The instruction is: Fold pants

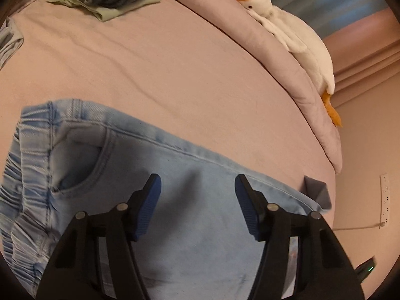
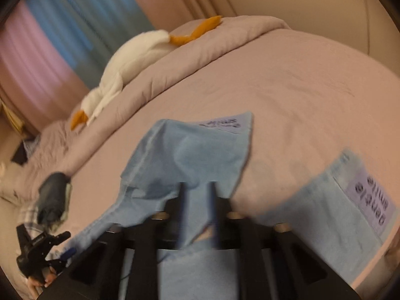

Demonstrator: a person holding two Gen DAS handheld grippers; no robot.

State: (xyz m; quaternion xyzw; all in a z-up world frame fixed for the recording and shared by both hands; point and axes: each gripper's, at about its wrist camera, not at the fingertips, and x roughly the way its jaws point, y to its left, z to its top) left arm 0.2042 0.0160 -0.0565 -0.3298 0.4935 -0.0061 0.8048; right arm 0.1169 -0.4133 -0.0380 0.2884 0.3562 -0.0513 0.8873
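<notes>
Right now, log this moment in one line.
left tongs: open above jeans | right tongs: fabric between jaws | bed

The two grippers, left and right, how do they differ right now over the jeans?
The left gripper stands with its jaws wide apart above the light blue jeans, nothing between them; the right gripper has a fold of the jeans' leg bunched between much narrower jaws. The left view is sharp, showing the waistband end; the right view is blurred, showing the printed leg ends. Both point down at the pink bed sheet.
</notes>
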